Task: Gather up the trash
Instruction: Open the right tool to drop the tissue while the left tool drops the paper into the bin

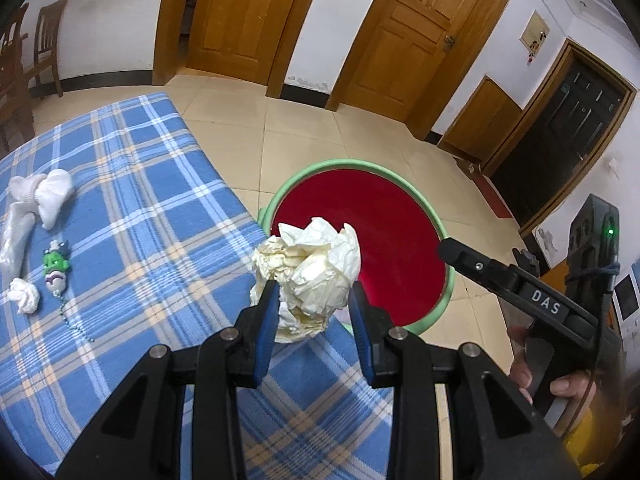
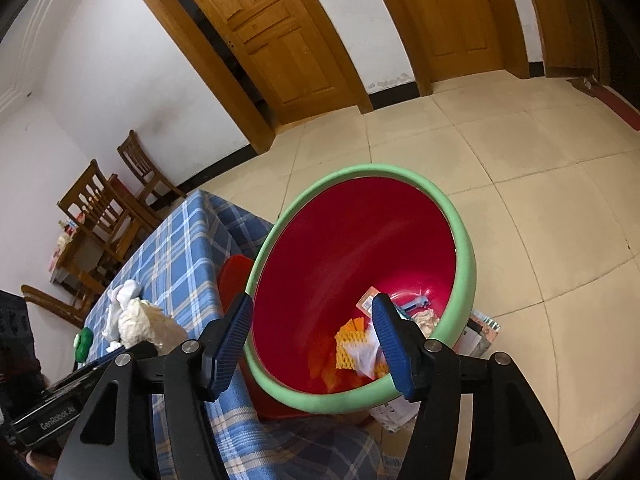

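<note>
My left gripper point(image 1: 314, 304) is shut on a crumpled cream paper ball point(image 1: 308, 276) and holds it over the table's right edge, next to the red bin with a green rim point(image 1: 450, 280). My right gripper point(image 2: 312, 332) is open and empty above the bin's point(image 2: 466, 268) mouth; orange and white trash point(image 2: 352, 344) lies inside at the bottom. The paper ball also shows in the right wrist view point(image 2: 142, 324). More white crumpled tissues point(image 1: 26, 296) lie on the blue plaid tablecloth point(image 1: 152, 208) at the left.
A small green toy with a bead chain point(image 1: 56, 268) and white wrapping point(image 1: 40, 196) lie on the table. Wooden chairs point(image 2: 104, 204) stand beyond it. Boxes point(image 2: 476, 332) sit on the tiled floor beside the bin. Wooden doors point(image 1: 420, 32) line the far wall.
</note>
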Available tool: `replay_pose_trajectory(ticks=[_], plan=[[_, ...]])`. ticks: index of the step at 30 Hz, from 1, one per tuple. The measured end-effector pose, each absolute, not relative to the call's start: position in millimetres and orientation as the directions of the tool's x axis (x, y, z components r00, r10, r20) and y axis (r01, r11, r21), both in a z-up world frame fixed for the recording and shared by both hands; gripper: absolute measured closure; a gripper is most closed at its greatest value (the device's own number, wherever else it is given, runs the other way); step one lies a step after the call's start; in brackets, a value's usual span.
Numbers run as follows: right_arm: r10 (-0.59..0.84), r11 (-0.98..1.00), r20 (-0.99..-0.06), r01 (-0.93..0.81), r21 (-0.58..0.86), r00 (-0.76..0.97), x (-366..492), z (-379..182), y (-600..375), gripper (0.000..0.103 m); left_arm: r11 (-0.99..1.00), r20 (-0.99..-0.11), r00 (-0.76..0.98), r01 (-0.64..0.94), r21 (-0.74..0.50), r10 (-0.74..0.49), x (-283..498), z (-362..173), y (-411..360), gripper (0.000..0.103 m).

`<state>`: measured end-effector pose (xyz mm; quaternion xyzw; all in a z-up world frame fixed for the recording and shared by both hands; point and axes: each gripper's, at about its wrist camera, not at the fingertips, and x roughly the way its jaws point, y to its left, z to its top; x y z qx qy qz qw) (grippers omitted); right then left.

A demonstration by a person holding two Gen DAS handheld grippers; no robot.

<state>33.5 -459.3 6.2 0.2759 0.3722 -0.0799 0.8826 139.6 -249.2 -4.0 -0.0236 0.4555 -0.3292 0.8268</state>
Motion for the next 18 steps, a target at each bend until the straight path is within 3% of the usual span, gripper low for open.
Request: replay_pose_trajectory(ticks=[12, 14, 16, 18], plan=[[0.032, 0.817, -0.673, 0.368, 0.443, 0.739, 20.1, 17.4, -472.6, 0.040, 0.735, -0.751, 0.316, 0.601, -0.315, -0.580, 149.7, -15.8, -293.6, 0.069], [0.025, 0.816, -0.672, 0.373, 0.441, 0.740, 18.8, 17.9, -475.3, 0.040, 0.723, -0.749, 0.308, 0.615, -0.314, -0.587, 151.9, -16.2, -301.2, 0.064], [0.021, 0.813, -0.674, 0.380, 0.441, 0.738, 18.6, 17.7, -477.1, 0.040, 0.726, -0.750, 0.313, 0.615, -0.307, -0.582, 153.7, -17.4, -305.0, 0.052], [0.019, 0.810, -0.676, 0.385, 0.442, 0.737, 18.4, 16.7, -479.2, 0.040, 0.730, -0.751, 0.316, 0.612, -0.306, -0.580, 154.0, -17.1, -305.6, 0.051]])
